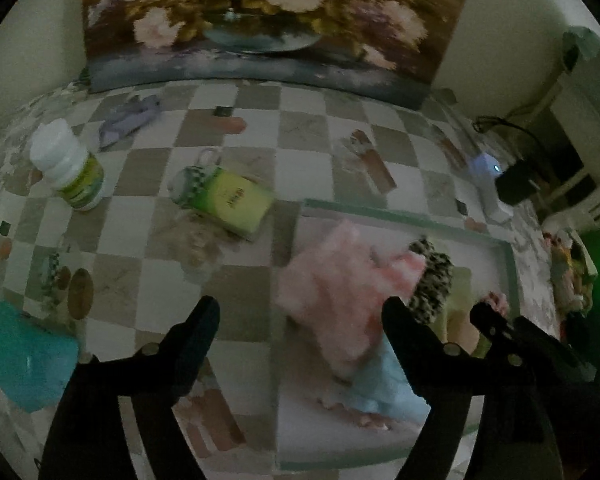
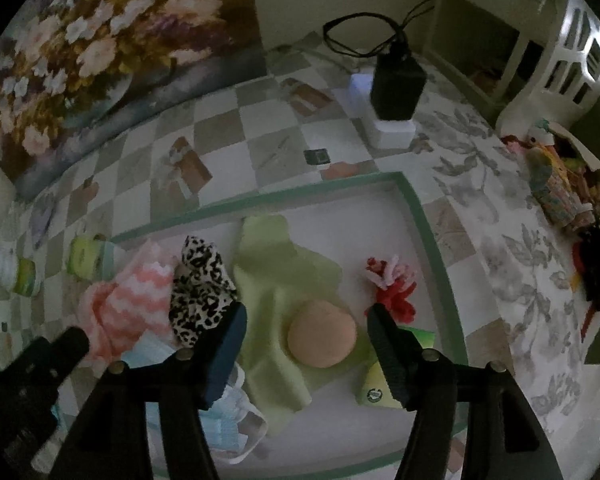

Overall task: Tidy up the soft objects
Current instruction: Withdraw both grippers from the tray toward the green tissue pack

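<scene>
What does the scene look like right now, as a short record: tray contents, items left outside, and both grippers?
tray: green-rimmed tray on the checkered tablecloth
in tray: pink striped cloth, leopard-print cloth, light green cloth, round beige sponge, red and pink chenille flower, blue face masks
outside tray: white bottle, teal cloth, purple cloth
left gripper: open, empty
right gripper: open, empty, above the sponge

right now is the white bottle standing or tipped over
Tipped over: the white bottle lies on its side on the checked tablecloth, cap end up-left.
</scene>
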`<control>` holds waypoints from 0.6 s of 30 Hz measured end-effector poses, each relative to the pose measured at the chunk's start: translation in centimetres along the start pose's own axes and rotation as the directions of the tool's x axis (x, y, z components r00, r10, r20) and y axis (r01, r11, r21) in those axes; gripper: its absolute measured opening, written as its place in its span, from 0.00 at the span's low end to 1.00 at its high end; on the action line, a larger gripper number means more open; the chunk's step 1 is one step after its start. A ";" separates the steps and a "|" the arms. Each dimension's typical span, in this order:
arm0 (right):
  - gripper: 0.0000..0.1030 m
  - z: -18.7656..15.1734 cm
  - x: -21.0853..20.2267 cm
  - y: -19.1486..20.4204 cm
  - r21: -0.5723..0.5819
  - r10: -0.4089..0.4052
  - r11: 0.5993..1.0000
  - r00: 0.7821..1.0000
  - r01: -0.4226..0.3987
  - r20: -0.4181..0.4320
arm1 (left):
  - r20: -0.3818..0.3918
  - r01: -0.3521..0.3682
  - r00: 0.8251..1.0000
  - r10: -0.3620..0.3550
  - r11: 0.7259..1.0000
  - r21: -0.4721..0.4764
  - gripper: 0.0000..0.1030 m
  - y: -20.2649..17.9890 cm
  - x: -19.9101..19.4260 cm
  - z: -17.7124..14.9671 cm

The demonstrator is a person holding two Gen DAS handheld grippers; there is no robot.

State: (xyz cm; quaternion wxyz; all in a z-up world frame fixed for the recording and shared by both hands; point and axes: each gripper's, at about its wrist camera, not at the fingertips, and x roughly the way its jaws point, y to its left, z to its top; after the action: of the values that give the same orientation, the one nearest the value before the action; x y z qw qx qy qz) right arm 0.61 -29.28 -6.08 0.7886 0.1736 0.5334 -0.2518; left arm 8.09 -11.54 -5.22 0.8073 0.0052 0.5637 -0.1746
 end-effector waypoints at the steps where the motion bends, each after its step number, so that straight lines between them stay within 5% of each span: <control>1: 0.72 0.0 0.1 0.2 -0.007 0.001 1.000 1.000 -0.001 0.000 | 0.004 -0.003 1.000 0.003 1.000 -0.007 0.85 0.2 0.0 0.0; 7: 1.00 -0.1 0.1 0.8 -0.023 -0.024 0.999 0.999 0.024 0.022 | 0.039 -0.063 0.997 0.066 0.996 -0.059 1.00 1.9 0.3 0.4; 18: 1.00 -0.1 0.1 1.2 -0.031 -0.010 0.999 1.000 0.011 0.030 | 0.047 -0.043 0.998 0.050 0.990 -0.131 1.00 3.8 0.1 1.0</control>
State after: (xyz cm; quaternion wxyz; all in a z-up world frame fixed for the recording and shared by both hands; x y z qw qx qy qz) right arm 1.26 -28.30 -6.15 0.7977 0.1548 0.5265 -0.2502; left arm 10.13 -8.19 -5.66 0.8237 -0.0385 0.5531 -0.1188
